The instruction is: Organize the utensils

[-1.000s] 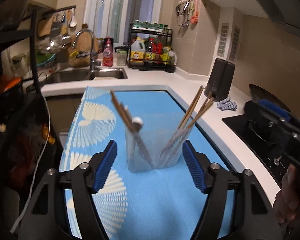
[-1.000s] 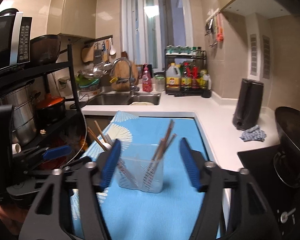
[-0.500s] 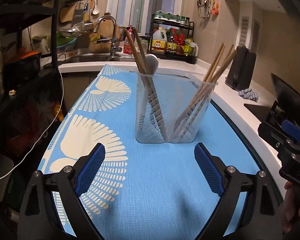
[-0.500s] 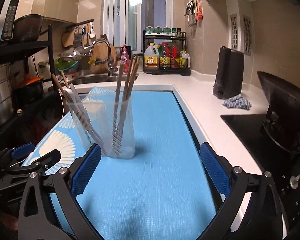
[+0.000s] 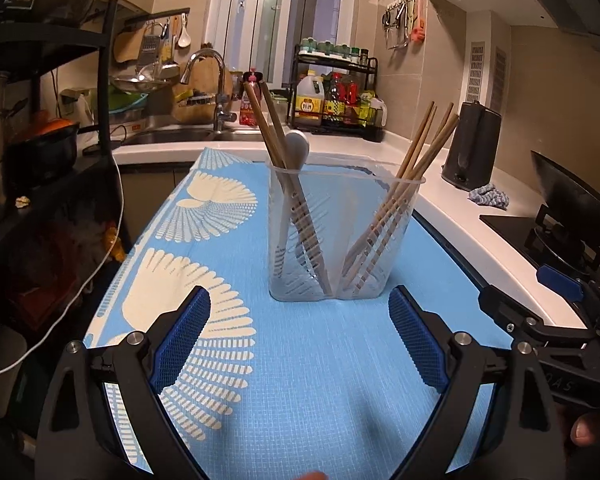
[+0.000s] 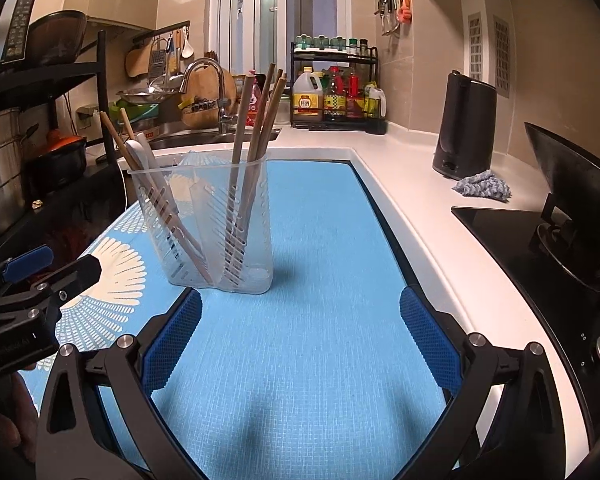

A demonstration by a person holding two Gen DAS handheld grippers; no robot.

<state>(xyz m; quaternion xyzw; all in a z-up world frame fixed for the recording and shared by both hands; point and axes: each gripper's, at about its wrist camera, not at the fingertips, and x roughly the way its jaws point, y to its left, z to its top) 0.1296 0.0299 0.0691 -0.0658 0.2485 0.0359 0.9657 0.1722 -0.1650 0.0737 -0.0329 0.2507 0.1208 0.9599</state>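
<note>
Left view, holder: the clear holder stands on the blue mat. A white spoon and brown chopsticks lean inside.
Left view, your gripper: your left gripper has just opened wide. It holds nothing. The holder is just ahead.
Right view, holder: chopsticks fill 2 sides.
Right view, your gripper: your right gripper has just opened wide and holds nothing. The holder is ahead, to the left.
</note>
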